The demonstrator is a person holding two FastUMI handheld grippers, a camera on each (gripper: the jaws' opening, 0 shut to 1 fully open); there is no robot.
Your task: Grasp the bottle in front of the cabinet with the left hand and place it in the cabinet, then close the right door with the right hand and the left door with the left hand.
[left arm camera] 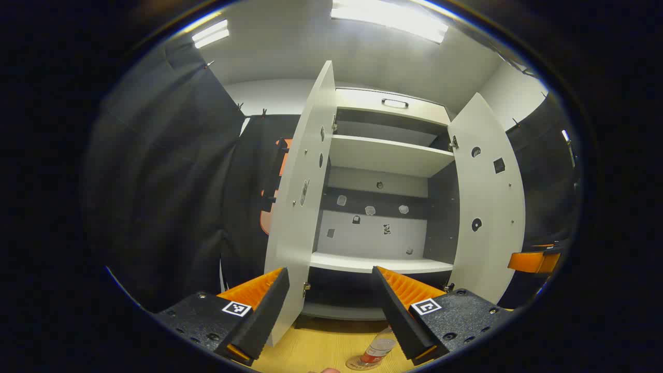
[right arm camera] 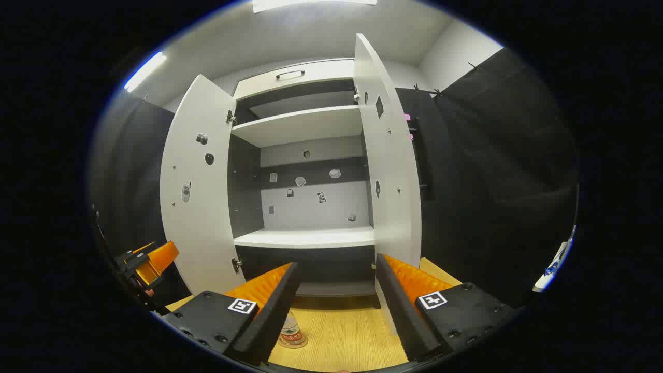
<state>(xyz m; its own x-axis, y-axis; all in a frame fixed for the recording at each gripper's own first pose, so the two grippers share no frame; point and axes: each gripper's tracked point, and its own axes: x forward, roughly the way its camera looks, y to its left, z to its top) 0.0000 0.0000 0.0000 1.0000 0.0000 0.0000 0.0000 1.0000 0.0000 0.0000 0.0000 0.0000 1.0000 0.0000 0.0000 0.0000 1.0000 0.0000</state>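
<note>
While bottle (left arm camera: 378, 349) stands upright on wooden surface (left arm camera: 321, 347) before open cabinet (left arm camera: 383, 155), untouched: left gripper (left arm camera: 331, 305) jaws wide, empty. Lower, centre fingers around body, squeeze below cap. Right gripper (right arm camera: 334, 305) also wide; keep clear.

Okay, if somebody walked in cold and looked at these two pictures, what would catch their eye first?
Probably the tall white cabinet in the middle, both doors swung wide and its shelves bare. Next, the small bottle standing on the wooden floor just in front of it. The left gripper and right gripper both hang open, aimed at the cabinet.
</note>
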